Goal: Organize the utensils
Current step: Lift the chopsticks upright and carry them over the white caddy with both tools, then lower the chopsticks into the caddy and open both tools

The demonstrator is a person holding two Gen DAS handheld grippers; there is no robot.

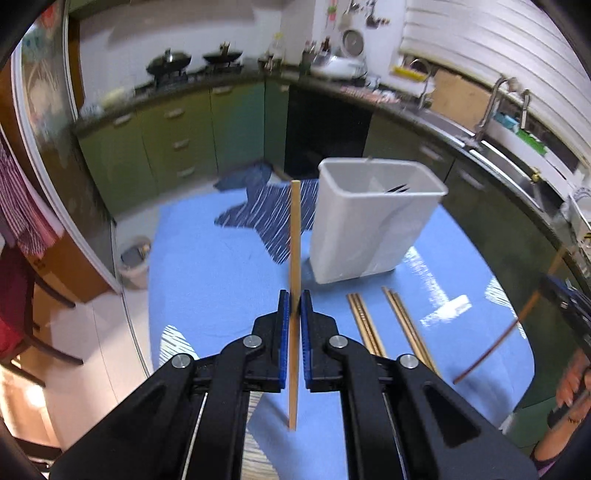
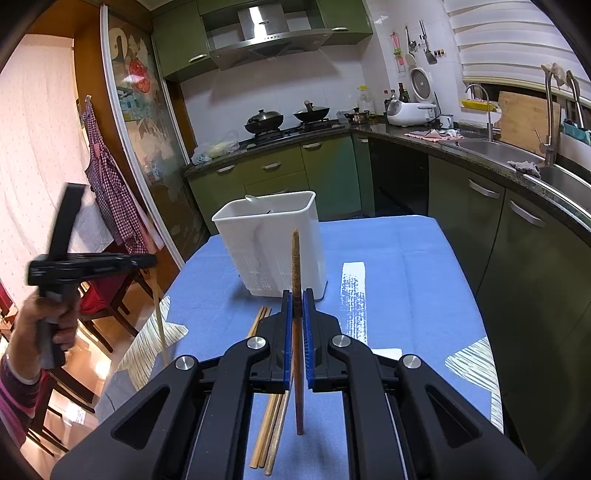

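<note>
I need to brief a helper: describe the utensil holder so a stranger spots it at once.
On the blue tablecloth, past the loose chopsticks lying flat, stands the utensil holder. It is the only upright container there: a tall white plastic bin, rectangular and open-topped.

I see a kitchen behind my work area. Two dark woks (image 2: 286, 117) stand on the stove, under a steel hood (image 2: 264, 35). A white rice cooker (image 2: 410, 107) sits on the dark counter near the corner. A wooden cutting board (image 2: 528, 118) leans behind the sink (image 2: 495, 147). A checked apron (image 2: 107, 192) hangs on the left.
</note>
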